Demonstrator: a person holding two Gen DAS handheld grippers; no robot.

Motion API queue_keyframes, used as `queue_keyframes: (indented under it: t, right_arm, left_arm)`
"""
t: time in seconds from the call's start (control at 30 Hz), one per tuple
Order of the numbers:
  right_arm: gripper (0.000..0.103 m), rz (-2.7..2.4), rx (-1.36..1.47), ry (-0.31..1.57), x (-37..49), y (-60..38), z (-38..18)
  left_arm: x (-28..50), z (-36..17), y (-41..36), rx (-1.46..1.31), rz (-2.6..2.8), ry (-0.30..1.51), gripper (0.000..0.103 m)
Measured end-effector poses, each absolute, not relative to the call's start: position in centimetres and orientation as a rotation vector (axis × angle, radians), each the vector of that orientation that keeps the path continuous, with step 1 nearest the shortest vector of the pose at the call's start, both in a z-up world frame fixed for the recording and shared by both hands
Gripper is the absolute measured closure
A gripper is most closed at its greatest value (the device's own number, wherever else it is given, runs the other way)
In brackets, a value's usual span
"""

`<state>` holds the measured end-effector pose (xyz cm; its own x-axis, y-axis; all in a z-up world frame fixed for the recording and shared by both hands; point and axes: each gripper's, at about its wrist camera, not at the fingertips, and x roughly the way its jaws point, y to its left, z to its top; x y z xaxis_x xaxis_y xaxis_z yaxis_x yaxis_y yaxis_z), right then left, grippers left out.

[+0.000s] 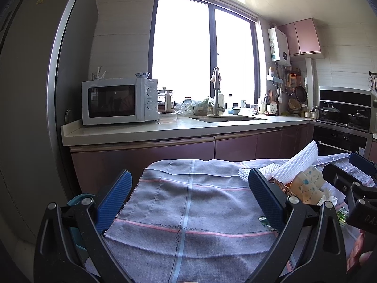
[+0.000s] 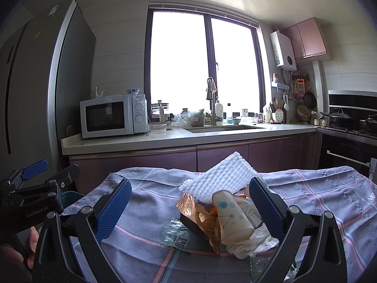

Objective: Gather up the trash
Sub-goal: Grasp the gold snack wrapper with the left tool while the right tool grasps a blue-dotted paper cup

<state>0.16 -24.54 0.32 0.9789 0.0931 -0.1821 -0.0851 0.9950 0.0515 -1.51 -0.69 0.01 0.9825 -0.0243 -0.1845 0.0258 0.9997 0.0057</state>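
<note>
A pile of trash lies on a grey checked cloth (image 2: 146,202) over a table. In the right wrist view it holds a white foam net (image 2: 221,176), a paper cup (image 2: 233,217) on its side, a brown crinkled wrapper (image 2: 207,221), a clear wrapper (image 2: 175,232) and a crumpled tissue (image 2: 249,243). My right gripper (image 2: 190,202) is open with the pile between its fingers, not touching. My left gripper (image 1: 189,191) is open and empty over bare cloth (image 1: 188,202), left of the pile; the foam net (image 1: 299,165) and cup (image 1: 306,186) show at its right.
A teal bin (image 1: 75,200) sits low beside the table's left edge. Beyond the table runs a kitchen counter (image 1: 165,129) with a microwave (image 1: 117,101) and a sink (image 1: 226,118). A fridge (image 1: 28,94) stands left, a stove (image 1: 341,118) right.
</note>
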Motion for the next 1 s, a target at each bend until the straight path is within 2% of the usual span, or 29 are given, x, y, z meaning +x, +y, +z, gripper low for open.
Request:
queue_keyframes:
  t: [1.0]
  right_arm:
    - [0.007, -0.024, 0.149, 0.447, 1.9, -35.4, -4.2]
  left_arm:
    - [4.9, -2.5, -9.8, 0.083, -0.426, 0.448, 0.006]
